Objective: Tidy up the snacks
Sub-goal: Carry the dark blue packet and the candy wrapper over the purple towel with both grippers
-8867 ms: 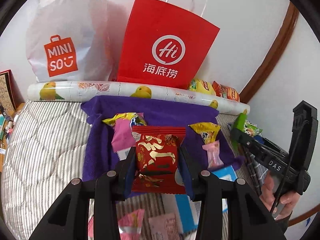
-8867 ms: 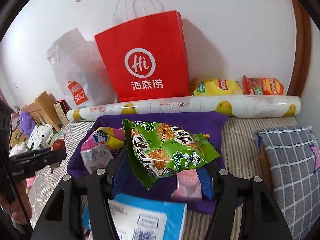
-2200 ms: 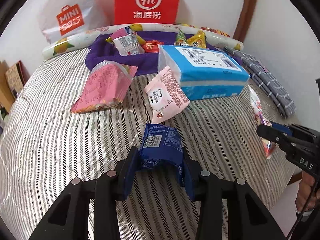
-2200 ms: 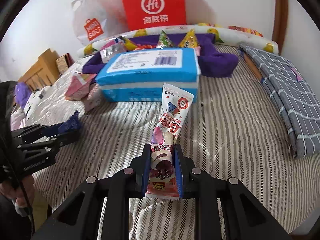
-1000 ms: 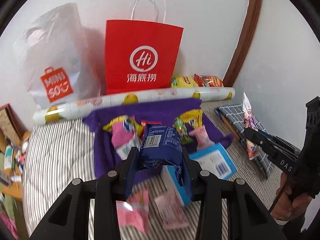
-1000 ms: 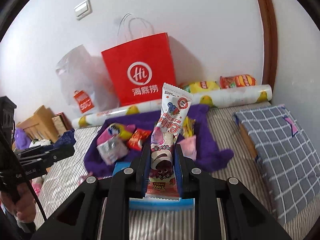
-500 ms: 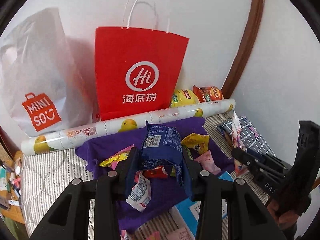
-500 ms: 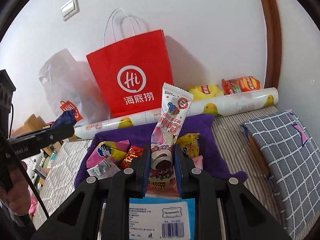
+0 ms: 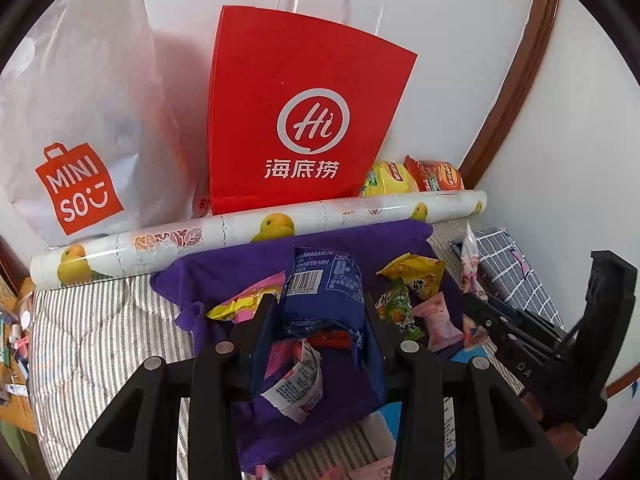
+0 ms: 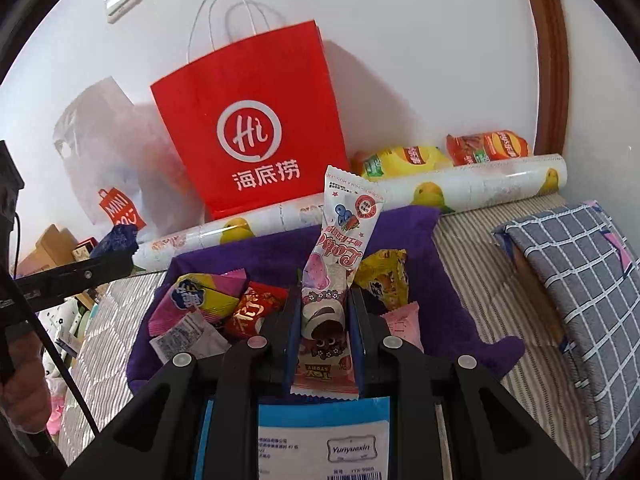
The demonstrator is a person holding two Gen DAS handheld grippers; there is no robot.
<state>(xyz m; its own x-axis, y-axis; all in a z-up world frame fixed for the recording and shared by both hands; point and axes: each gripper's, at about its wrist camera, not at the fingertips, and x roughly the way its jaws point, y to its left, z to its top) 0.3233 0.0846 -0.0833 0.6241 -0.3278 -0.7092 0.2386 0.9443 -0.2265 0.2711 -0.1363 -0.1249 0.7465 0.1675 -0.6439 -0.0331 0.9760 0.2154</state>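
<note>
Nearest, the left gripper (image 9: pixel 320 320) is clamped on a dark blue crinkly foil snack packet (image 9: pixel 322 300) and the right gripper (image 10: pixel 324 320) on a tall white-and-pink plastic sweet wrapper (image 10: pixel 340 248), both poised over the rumpled purple cloth (image 9: pixel 224 272). Several snacks (yellow, red, pink) already lie there, so the gathering looks well along, though these two are not yet set down. Beyond, the red paper bag (image 9: pixel 296 116) hides whatever it holds, and two crisp packets (image 10: pixel 440 156) sit half hidden behind the printed roll (image 9: pixel 200 236).

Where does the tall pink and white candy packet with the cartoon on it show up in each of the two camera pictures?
Left wrist view: the pink and white packet is at the right, a thin upright strip held in the other tool, beside the checked cushion.
Right wrist view: the packet is in the centre, upright, clamped in this tool.
Shared landmark: the red paper bag against the wall, behind the purple cloth.
</note>
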